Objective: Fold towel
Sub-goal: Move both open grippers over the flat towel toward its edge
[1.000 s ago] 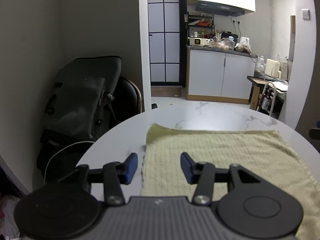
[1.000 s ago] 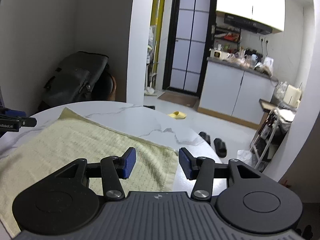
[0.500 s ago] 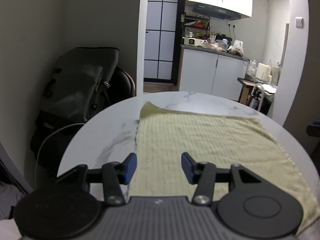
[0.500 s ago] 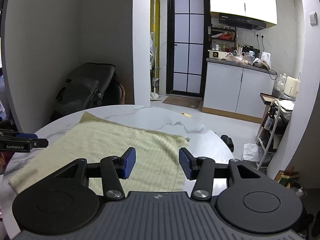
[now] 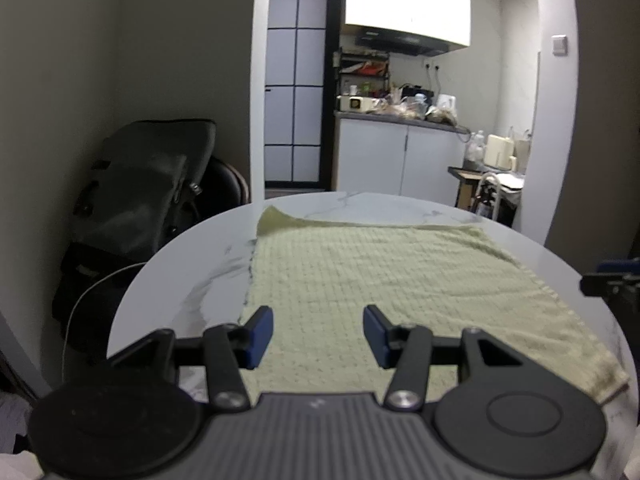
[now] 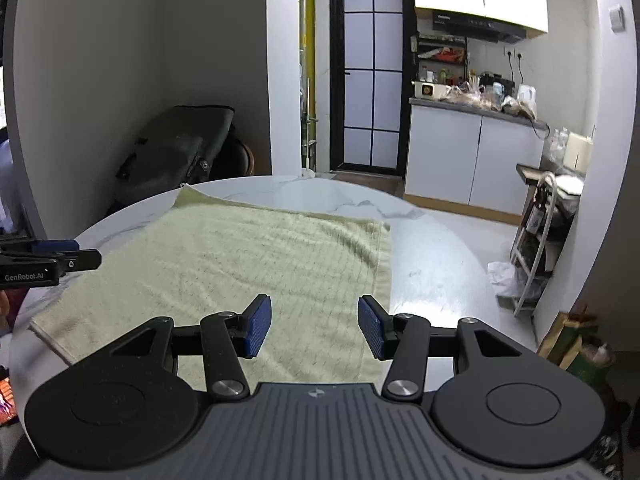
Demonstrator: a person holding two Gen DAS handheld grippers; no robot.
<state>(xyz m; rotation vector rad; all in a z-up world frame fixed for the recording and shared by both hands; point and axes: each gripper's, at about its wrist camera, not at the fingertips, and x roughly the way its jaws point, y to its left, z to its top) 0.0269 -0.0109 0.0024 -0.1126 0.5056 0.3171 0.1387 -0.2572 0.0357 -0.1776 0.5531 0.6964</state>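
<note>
A pale yellow waffle-weave towel (image 5: pixel 372 276) lies flat and spread out on a round white marble table (image 5: pixel 188 280); it also shows in the right wrist view (image 6: pixel 256 256). Its far left corner is curled up slightly. My left gripper (image 5: pixel 318 336) is open and empty, above the towel's near left part. My right gripper (image 6: pixel 314 326) is open and empty, above the towel's near right part. Each gripper's tip shows at the edge of the other's view.
A dark bag (image 5: pixel 140 200) sits on a chair beyond the table's left side. White kitchen cabinets (image 6: pixel 472 156) and a glass-paned door (image 6: pixel 372 76) stand at the back. A metal rack (image 6: pixel 536 240) stands on the floor at right.
Both grippers have pulled back and risen from the towel's far edge toward its near side, so more of the towel and table shows. Both stay open and empty.
</note>
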